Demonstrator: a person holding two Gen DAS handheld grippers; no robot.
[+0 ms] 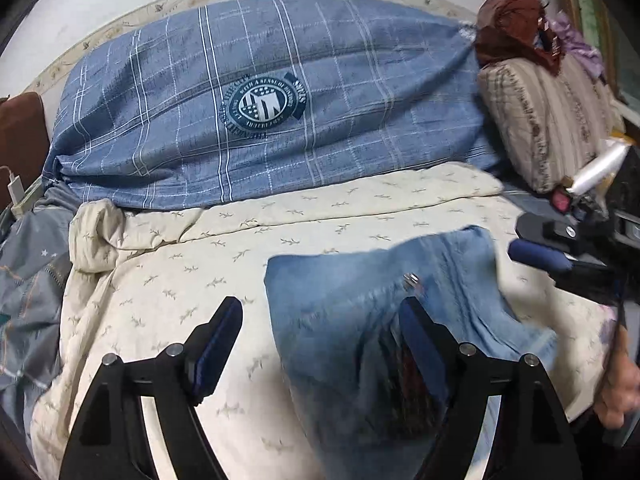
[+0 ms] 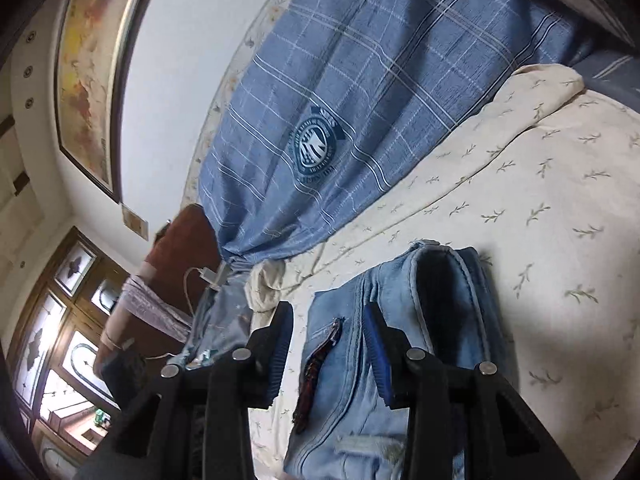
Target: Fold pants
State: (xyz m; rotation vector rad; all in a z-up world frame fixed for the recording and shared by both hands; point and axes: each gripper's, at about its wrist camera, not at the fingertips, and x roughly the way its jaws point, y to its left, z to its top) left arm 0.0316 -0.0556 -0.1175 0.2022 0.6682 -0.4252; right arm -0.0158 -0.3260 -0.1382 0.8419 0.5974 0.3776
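Light blue jeans (image 1: 360, 312) lie folded on the cream bedspread (image 1: 200, 280), with a metal button showing near their middle. My left gripper (image 1: 320, 316) is open just above their left edge, one finger over the bedspread, one over the denim. The other gripper (image 1: 536, 256) shows at the right of the left wrist view, beside the jeans. In the right wrist view the jeans (image 2: 400, 312) show a dark red-lined pocket opening. My right gripper (image 2: 330, 320) is open over the jeans' left edge and holds nothing.
A big blue plaid bundle (image 1: 260, 100) lies across the back of the bed. A striped beige pillow (image 1: 548, 116) with brown clothes on top stands at the right. Grey bedding (image 1: 28, 280) and a white charger (image 1: 16, 188) lie at the left.
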